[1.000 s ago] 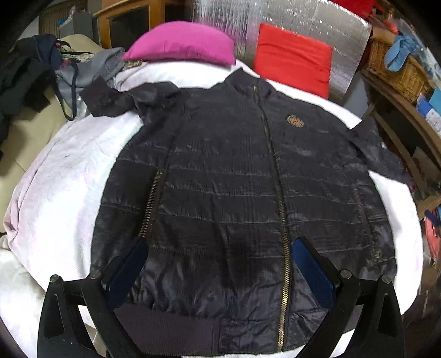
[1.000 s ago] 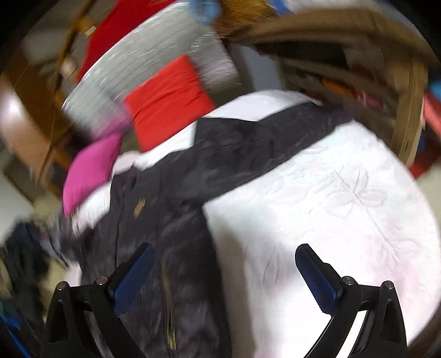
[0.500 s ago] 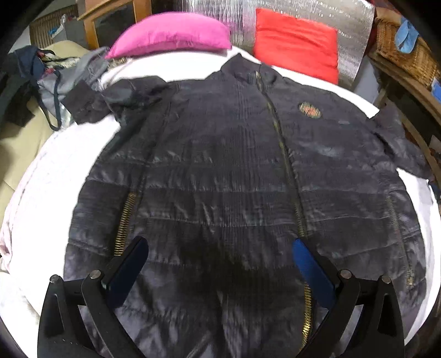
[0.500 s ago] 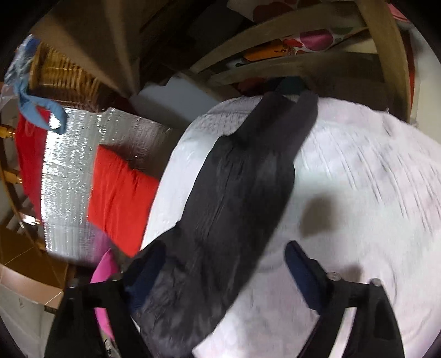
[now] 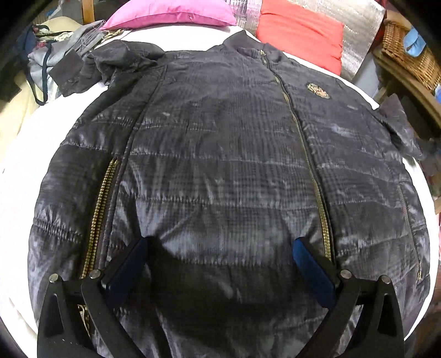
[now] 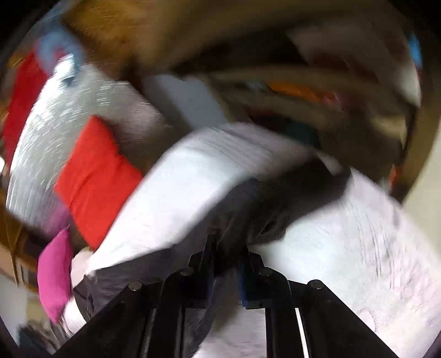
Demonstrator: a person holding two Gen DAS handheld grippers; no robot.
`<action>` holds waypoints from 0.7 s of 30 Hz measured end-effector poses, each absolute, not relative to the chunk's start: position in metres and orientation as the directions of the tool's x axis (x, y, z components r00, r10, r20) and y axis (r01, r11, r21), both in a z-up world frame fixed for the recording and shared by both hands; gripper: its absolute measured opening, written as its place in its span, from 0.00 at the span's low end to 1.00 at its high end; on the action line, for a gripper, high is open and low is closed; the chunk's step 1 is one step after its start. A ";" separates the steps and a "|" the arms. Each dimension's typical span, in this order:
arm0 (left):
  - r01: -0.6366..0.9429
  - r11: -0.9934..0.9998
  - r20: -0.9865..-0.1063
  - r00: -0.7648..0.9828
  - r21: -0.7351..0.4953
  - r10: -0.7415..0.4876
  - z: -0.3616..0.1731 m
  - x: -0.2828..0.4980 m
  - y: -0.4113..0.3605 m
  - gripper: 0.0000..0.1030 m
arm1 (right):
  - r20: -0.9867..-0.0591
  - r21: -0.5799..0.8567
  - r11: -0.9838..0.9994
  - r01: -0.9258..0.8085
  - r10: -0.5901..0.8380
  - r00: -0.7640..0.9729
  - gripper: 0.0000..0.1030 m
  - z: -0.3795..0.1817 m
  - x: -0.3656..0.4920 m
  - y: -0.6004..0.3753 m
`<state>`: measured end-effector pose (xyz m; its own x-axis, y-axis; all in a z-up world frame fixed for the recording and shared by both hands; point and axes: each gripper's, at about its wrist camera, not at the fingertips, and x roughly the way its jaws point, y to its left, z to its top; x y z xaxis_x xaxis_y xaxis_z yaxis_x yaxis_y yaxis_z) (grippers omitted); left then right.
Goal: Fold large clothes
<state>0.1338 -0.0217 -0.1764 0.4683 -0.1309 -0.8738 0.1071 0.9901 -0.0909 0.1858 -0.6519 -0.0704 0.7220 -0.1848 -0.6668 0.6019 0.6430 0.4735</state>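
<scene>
A dark quilted jacket [image 5: 220, 165] lies zipped and front-up on the white bed cover [image 5: 27, 154]. Its brass front zipper [image 5: 311, 170] runs down the middle. My left gripper [image 5: 220, 245] hovers open just above the lower front, and no cloth sits between its blue pads [image 5: 311, 272]. The right wrist view is blurred by motion. There my right gripper [image 6: 227, 247] has its jaws closing, and the jacket's dark sleeve [image 6: 275, 203] is pinched between them, bunched over the white bed cover [image 6: 344, 247]. The other sleeve [image 5: 115, 60] lies crumpled at the far left.
At the head of the bed are a pink pillow [image 5: 171, 12], a red cushion [image 5: 300, 35] and a silver foil mat [image 5: 358, 30]. A heap of clothes [image 5: 49, 63] lies to the left. A wicker basket [image 5: 408, 55] on wooden shelving stands to the right.
My left gripper has sunk closer to the jacket's front and stayed open. My right gripper has swung over to the sleeve, and its jaws have gone from wide open to closed on it.
</scene>
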 end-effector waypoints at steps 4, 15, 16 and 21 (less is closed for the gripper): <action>0.148 0.986 -0.876 0.463 -0.075 -0.136 -0.176 0.132 -0.024 1.00 | -0.515 0.388 0.823 0.415 -0.180 0.838 0.09 0.031 0.209 -0.563; 0.103 0.970 -0.836 0.493 -0.219 -0.241 -0.149 0.130 0.015 1.00 | -0.390 0.705 0.693 0.148 0.205 0.898 1.00 0.013 0.203 -0.451; 0.104 0.974 -0.828 0.513 -0.203 -0.227 -0.144 0.130 0.017 1.00 | -0.412 0.738 0.646 0.196 0.201 0.888 1.00 -0.016 0.195 -0.471; 0.088 0.974 -0.801 0.557 -0.207 -0.220 -0.128 0.132 0.024 1.00 | -0.472 0.831 0.383 0.404 0.101 0.876 1.00 -0.109 0.143 -0.577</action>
